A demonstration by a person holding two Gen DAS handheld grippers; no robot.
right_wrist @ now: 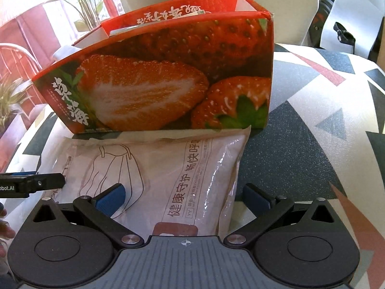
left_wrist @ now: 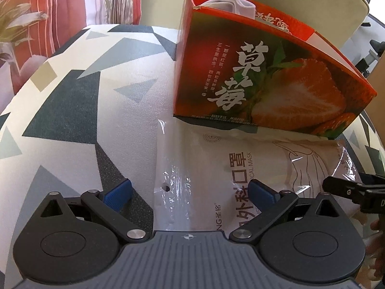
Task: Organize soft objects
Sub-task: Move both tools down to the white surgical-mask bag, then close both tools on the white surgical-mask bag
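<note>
- We have both tools low over the flat, clear-plastic pack of face masks with printed lettering [left_wrist: 216, 168] [right_wrist: 168, 168], which lies on the table covered in a white cloth with grey and dark triangles [left_wrist: 72, 96] [right_wrist: 312, 144], its far edge touching or slipping under the foot of the open red cardboard box printed with strawberries [left_wrist: 264, 77] [right_wrist: 168, 77].
- Our left gripper [left_wrist: 190, 192] is spread wide, its blue pads either side of the pack's left end and pinching nothing; our right gripper [right_wrist: 185, 197] is likewise spread over the pack's right end, empty.
- We judge the film is slick and loose: if we close on a wrinkle of wrapper only, the pack could slide out as we lift.
- Grabbing both ends unevenly may fold or twist the pack, so it would catch on the box rim instead of dropping in.
- The far edge looks tucked against the box; pulling up sharply could drag or tip the light box, which already holds a white folded item [left_wrist: 231, 3].
- The two tools sit close together, each showing at the edge of the other's view; closing in carelessly could knock one against the other.
</note>
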